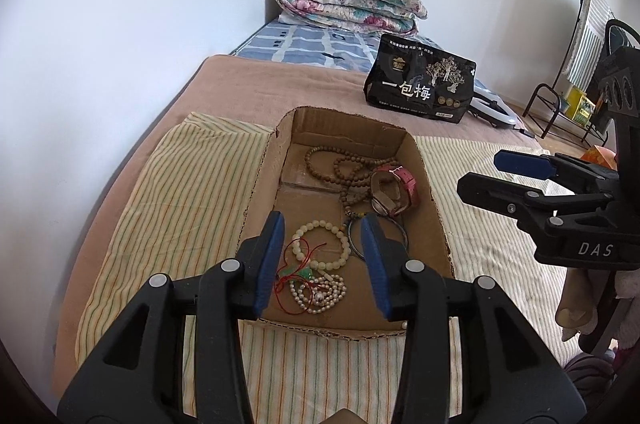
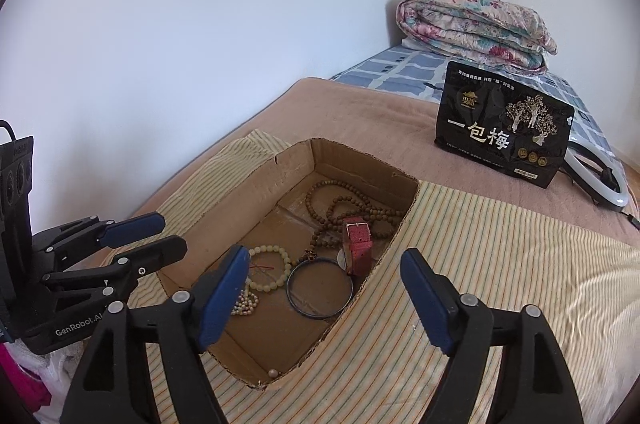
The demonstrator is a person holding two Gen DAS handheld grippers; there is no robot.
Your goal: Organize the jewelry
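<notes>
Left wrist view looks down into the cardboard box (image 1: 428, 180), an open shallow tray resting on a striped cloth (image 1: 192, 192) spread over the bed (image 1: 248, 80). All the jewelry lies loose on the box floor. At the near end sit a pale bead bracelet (image 1: 322, 244), a red cord with a green pendant (image 1: 298, 270) and a heap of small pearls (image 1: 320, 294), tangled together and touching. At the far end a long string of brown wooden beads (image 1: 340, 164) loops under a pink-strapped watch (image 1: 396, 190), with a thin dark bangle (image 2: 320, 288) lying flat between the two groups. One stray pearl (image 2: 273, 372) rests in the near corner.

The left gripper (image 1: 324, 260) hovers over the near heap with its jaws released, holding nothing. The right gripper (image 2: 324, 300) hangs above the box's right wall, jaws spread wide and likewise empty.

Everything here looks light. The bead strings and pearls are limp and will drape and drag neighbours along, so the cord tangle is probably the risk: lifting one piece may haul up the rest. The pale bracelet would likely take best pinched across a single bead at its free far arc. The bangle is stiff, thin and probably slippery; gripping across its rim seems safest. The watch looks firmest at its strap.
</notes>
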